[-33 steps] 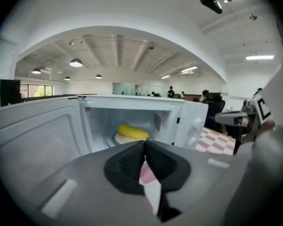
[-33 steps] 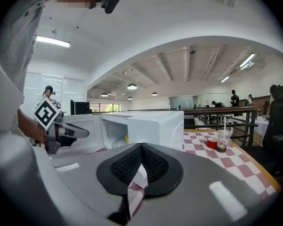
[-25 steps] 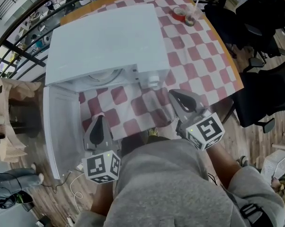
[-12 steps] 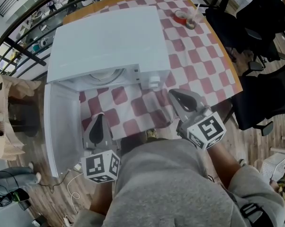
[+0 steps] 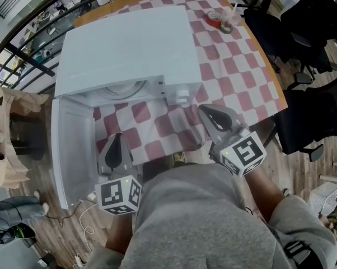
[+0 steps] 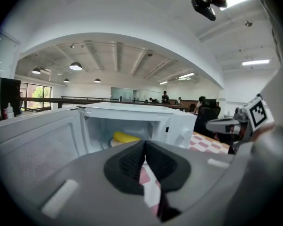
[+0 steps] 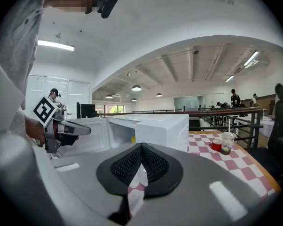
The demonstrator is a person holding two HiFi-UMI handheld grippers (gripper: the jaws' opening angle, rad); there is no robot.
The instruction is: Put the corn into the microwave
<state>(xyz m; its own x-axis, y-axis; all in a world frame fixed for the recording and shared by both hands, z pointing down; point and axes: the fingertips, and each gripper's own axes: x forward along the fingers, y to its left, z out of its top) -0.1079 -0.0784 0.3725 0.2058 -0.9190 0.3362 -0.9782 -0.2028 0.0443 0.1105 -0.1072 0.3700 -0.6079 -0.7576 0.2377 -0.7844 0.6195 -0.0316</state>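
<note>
Corn [image 6: 125, 137] lying crosswise inside open microwave [image 5: 123, 49], straight ahead of left gripper [image 5: 117, 142]; right gripper [image 5: 206, 112] hovering farther off, near counter [image 5: 235, 77] front edge; both holding jaws together, empty

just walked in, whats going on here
A person holds a gripper in each hand in front of a white microwave on a checked table. Its door stands open, and the yellow corn already lies inside. The left gripper and right gripper are both shut and empty, short of the opening.
</note>
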